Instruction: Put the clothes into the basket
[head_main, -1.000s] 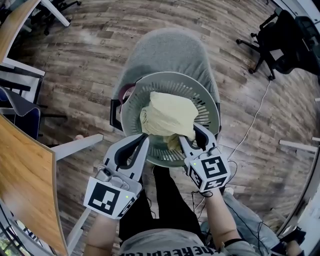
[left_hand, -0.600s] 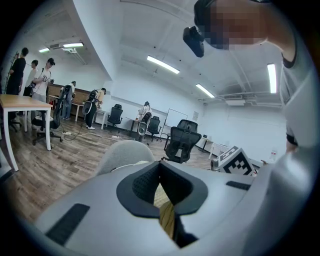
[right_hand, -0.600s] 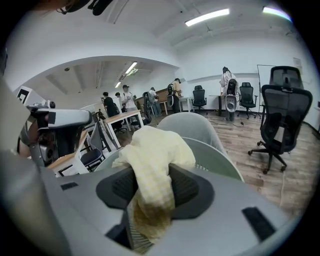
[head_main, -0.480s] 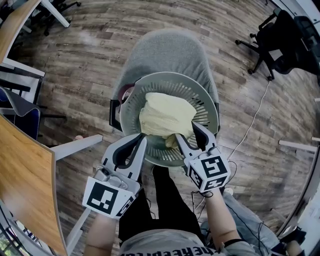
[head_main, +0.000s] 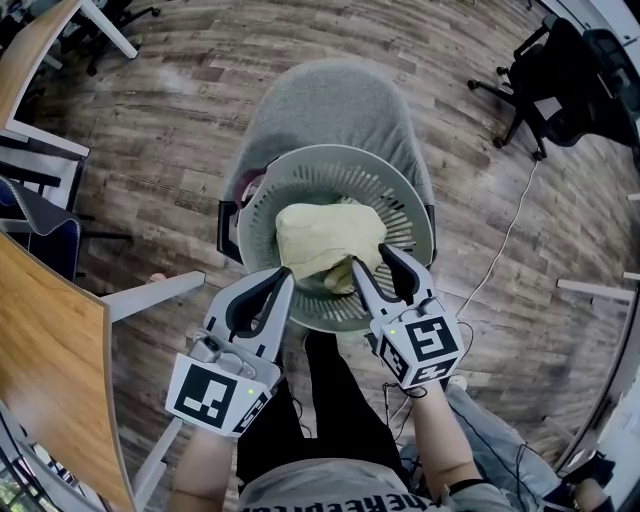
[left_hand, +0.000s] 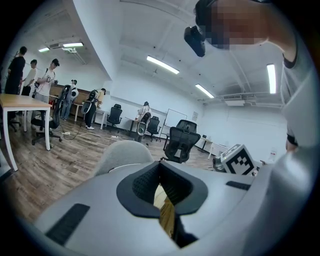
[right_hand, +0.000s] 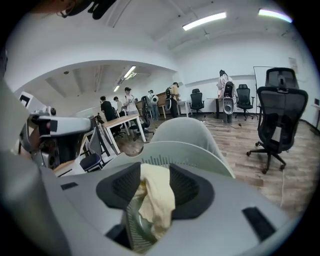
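A round grey slatted basket (head_main: 330, 152) stands on a grey chair (head_main: 330, 95). A pale yellow cloth (head_main: 325, 238) lies bunched inside it. My right gripper (head_main: 368, 258) is at the cloth's near edge, over the basket's near rim. Its jaws have just been opening wide, then easing back a little. In the right gripper view a fold of the cloth (right_hand: 157, 195) hangs loosely between the parted pads, with the basket (right_hand: 200, 155) behind. My left gripper (head_main: 283, 275) rests at the basket's near left rim, its tips together and nothing held.
A wooden table (head_main: 50, 350) runs along the left, with a white table leg (head_main: 150, 290) beside the left gripper. Black office chairs (head_main: 570, 70) stand at the far right. A cable (head_main: 510, 240) trails over the wood floor. The person's legs are below the basket.
The yellow cloth has sunk from a raised heap into the basket. The right gripper's jaws have spread apart and drawn slightly toward me. The left gripper has stayed put.
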